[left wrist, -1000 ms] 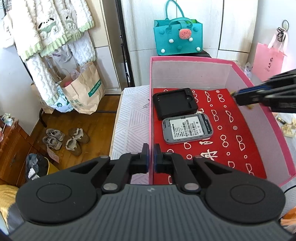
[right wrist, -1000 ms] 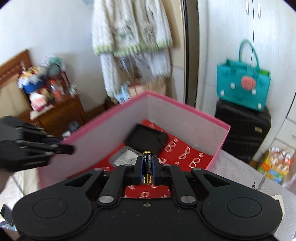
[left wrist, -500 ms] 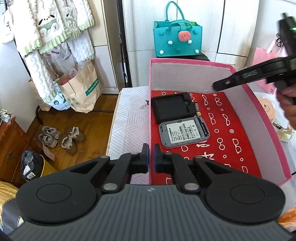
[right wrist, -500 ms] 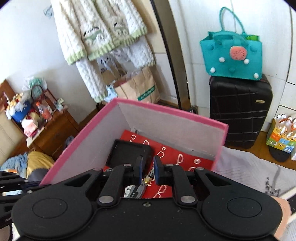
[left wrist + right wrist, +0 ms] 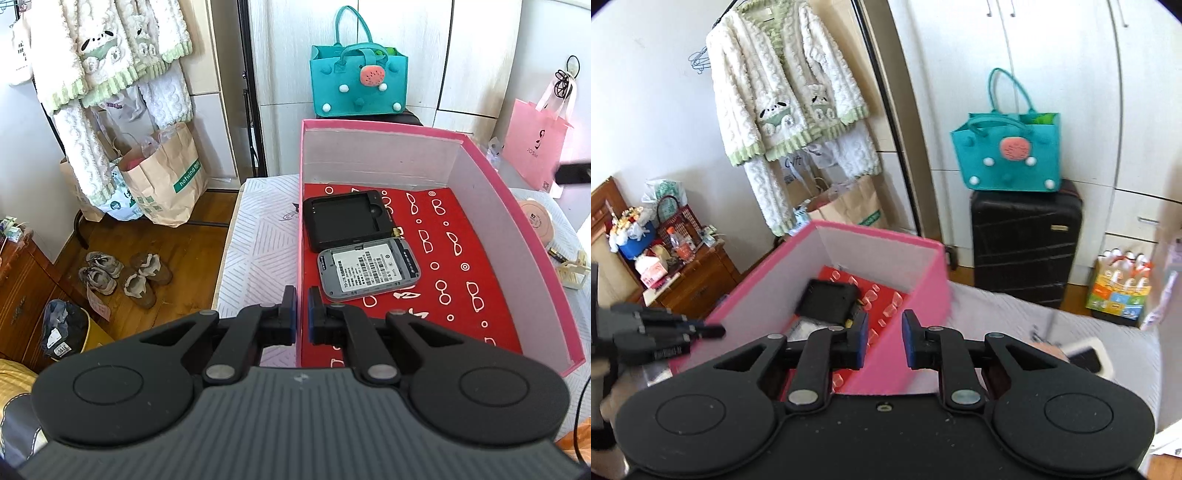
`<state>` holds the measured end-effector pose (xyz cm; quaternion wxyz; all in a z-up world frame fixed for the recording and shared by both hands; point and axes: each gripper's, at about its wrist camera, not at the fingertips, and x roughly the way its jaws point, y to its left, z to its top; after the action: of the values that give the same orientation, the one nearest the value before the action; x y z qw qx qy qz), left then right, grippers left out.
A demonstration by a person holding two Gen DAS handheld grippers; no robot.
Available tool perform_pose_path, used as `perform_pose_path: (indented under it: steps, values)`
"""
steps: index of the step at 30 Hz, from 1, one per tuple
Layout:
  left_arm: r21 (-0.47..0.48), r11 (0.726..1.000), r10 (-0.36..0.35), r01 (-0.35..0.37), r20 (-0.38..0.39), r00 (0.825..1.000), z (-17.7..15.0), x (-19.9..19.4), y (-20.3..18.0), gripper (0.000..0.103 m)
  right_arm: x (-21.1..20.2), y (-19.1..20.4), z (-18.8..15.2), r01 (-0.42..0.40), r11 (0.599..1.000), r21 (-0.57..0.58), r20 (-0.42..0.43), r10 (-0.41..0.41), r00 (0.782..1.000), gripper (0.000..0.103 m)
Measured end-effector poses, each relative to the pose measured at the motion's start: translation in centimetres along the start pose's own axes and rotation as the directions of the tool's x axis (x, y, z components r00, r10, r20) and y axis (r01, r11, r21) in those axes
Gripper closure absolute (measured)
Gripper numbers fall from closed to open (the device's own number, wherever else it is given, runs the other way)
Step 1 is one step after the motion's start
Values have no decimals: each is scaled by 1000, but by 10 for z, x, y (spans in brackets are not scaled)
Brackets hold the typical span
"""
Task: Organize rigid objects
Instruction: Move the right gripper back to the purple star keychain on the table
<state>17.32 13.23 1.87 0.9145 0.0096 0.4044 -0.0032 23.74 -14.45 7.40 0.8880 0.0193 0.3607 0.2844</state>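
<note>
Left wrist view: the left gripper [image 5: 302, 314] sits at the lower middle of the frame, its jaws pinched onto the near left wall of the pink box [image 5: 517, 236], one finger outside and one inside. The box fills the right half of the frame, resting on a white patterned bed [image 5: 258, 236]. On its red lining, toward the upper left of the box floor, lies a black case [image 5: 345, 219]; just below it, touching or nearly so, lies a grey device [image 5: 369, 269] with a barcode label facing up. A small battery [image 5: 398, 232] shows at the case's lower right corner, only its gold end clear. A dark blurred tip of the right gripper [image 5: 574, 173] enters at the right edge.

Right wrist view: the right gripper [image 5: 884, 339] is at lower centre, its jaws part open and just been opening, with nothing between them; behind the gap lies the box's pink right wall. The black case is inside the box at mid-left. The left gripper appears at the left edge, blurred.
</note>
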Motion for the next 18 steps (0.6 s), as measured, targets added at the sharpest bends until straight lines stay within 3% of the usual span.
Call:
perform_pose_path:
  steps: [10, 18]
  values:
    - [-23, 1000, 10, -10, -5, 1000, -1, -2, 0, 97, -7, -23, -68, 34, 999, 16, -27, -33, 999, 73]
    - [-27, 1000, 13, -13, -9, 1000, -2, -5, -1, 97, -2, -29, -108, 69, 997, -23, -51, -70, 996, 61]
